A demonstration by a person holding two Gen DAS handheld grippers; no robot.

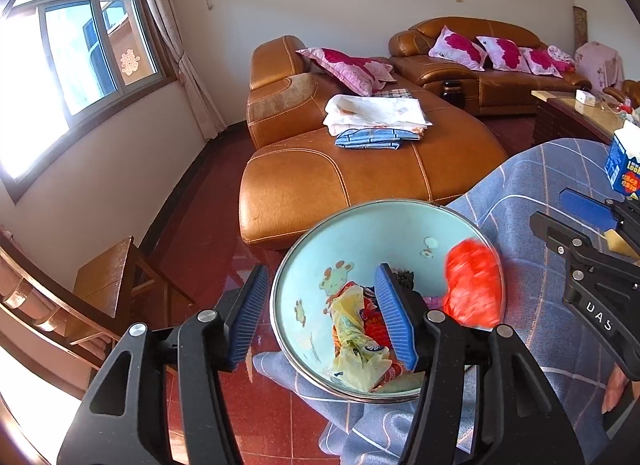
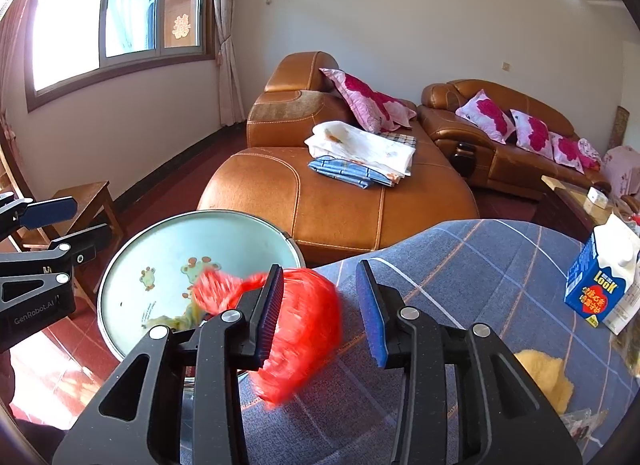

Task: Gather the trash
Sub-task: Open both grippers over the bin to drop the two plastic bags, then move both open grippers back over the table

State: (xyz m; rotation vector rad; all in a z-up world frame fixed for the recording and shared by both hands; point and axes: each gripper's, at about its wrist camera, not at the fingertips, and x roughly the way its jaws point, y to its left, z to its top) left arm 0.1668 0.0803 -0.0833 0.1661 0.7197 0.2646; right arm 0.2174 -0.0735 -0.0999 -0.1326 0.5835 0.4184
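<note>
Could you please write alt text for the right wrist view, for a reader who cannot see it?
A blurred red plastic bag shows by the open right gripper, at the rim of a pale blue basin with cartoon animals. The basin sits at the edge of a blue plaid cloth, where a blue milk carton stands; behind is a tan leather sofa.

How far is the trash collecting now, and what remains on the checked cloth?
Done: crumpled wrappers already lie in the basin. In hand: nothing. Both the left gripper and the right gripper are open, and a blurred red bag is at the basin's rim. Left: the milk carton and a yellow scrap.
</note>
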